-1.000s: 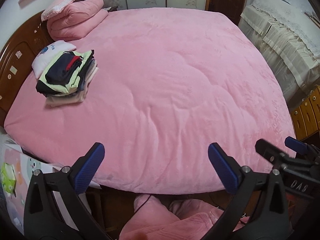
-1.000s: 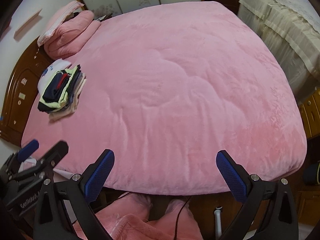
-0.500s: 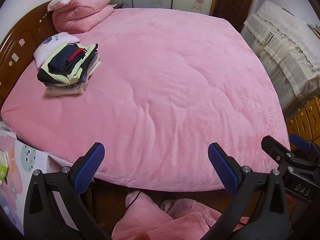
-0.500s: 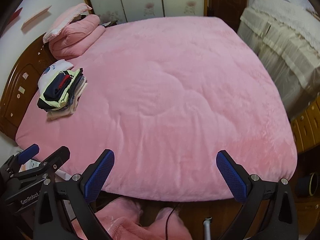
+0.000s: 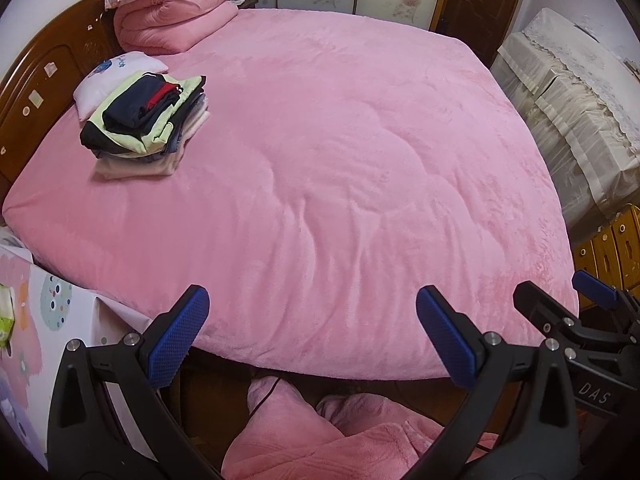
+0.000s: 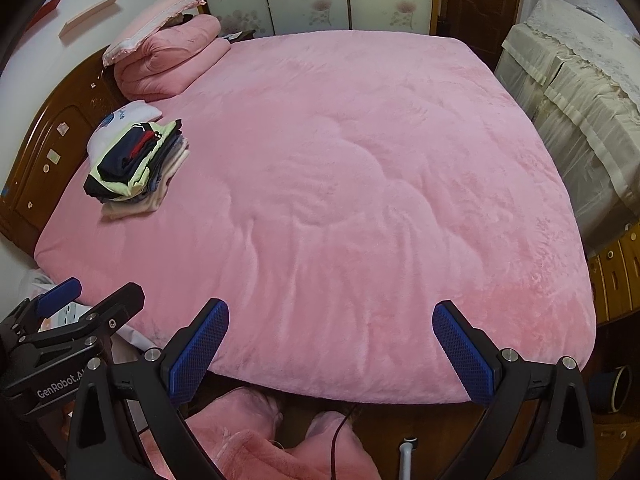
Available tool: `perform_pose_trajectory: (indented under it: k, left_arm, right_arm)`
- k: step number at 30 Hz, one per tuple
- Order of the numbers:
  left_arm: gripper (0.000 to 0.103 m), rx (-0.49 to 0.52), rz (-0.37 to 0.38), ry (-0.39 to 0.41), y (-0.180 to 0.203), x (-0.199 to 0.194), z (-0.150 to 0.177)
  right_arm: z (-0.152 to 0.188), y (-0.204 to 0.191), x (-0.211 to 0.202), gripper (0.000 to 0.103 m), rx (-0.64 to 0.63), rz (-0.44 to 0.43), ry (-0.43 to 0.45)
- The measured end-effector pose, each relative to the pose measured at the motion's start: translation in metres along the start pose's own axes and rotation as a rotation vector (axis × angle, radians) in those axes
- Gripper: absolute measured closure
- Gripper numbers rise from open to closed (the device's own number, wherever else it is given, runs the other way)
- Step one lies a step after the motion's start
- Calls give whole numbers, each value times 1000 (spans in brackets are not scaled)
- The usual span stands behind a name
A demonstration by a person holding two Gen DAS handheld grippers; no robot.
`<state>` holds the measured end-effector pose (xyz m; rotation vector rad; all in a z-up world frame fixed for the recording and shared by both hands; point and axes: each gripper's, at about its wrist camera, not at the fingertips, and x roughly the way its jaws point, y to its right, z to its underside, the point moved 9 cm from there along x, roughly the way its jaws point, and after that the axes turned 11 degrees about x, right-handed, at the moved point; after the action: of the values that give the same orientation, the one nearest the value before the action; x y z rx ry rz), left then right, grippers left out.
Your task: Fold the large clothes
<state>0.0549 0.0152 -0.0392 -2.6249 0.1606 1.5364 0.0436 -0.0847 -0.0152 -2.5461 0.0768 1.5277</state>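
Left claw (image 5: 312, 334) spread wide, gripping nothing, right claw (image 6: 330, 346) likewise wide and bare, both poised over near edge of pink bed (image 6: 360, 184), folded clothes stack (image 5: 146, 126) far left beside headboard (image 5: 36, 76)

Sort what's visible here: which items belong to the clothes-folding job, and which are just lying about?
Job: stack of folded clothes; left gripper and right gripper, both open and empty.

Lying about: pink bedspread; rolled pink quilt; white pillow; covered furniture.

Big pink bed (image 5: 340, 168), pile of folded clothes (image 5: 146, 126) near the headboard, left hand-held gripper (image 5: 312, 334) wide open, holding nothing
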Motion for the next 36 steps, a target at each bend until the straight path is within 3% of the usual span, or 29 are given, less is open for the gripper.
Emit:
perform_pose_trajectory:
  k: [36]
  left_arm:
    - [0,31,-20,2,5,4,-6]
  right_arm:
    - [5,2,5,0,30,12,-7]
